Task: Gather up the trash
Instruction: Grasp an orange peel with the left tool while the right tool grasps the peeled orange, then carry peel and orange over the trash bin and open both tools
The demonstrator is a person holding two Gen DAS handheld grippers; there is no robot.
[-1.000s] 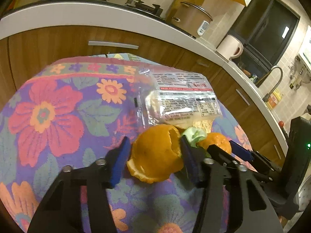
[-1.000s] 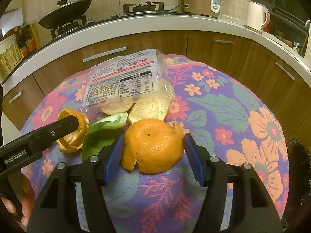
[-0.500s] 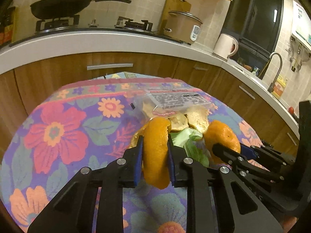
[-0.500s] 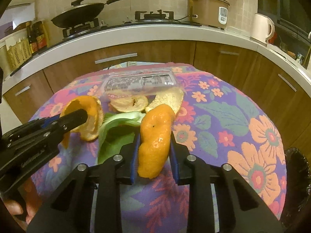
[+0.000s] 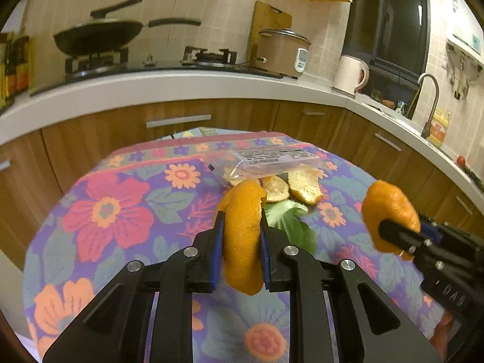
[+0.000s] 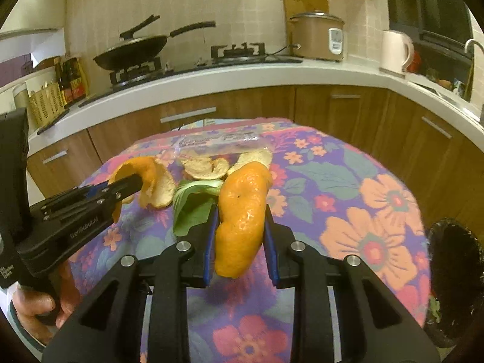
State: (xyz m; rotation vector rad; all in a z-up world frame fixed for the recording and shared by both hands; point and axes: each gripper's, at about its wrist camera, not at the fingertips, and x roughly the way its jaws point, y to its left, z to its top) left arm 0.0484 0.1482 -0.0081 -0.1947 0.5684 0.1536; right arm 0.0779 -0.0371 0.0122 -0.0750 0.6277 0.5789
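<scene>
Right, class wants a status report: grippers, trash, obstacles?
Left gripper shut on orange peel. Right gripper shut on second peel. Wrapper, leaf, two peels remain. Bin right, path clear.

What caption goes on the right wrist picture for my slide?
Right gripper pinches a curled orange peel above the flowery purple tablecloth, black-lined trash bin nearby.

Matt woven floral cloth [image 5: 99, 211] over the surface. Orange peel [image 5: 243, 236] waxy and dimpled outside; other peel [image 6: 242, 211] likewise; loose pieces [image 5: 304, 186] pale and pithy inside. Crinkled glossy clear plastic wrapper [image 5: 272, 160]. Smooth green leaf [image 6: 189, 208]. Matt black plastic left gripper [image 5: 240, 230], shiny metal bolts, blue pads [image 5: 218, 242]. Glossy black bin liner [image 6: 453, 278].
</scene>
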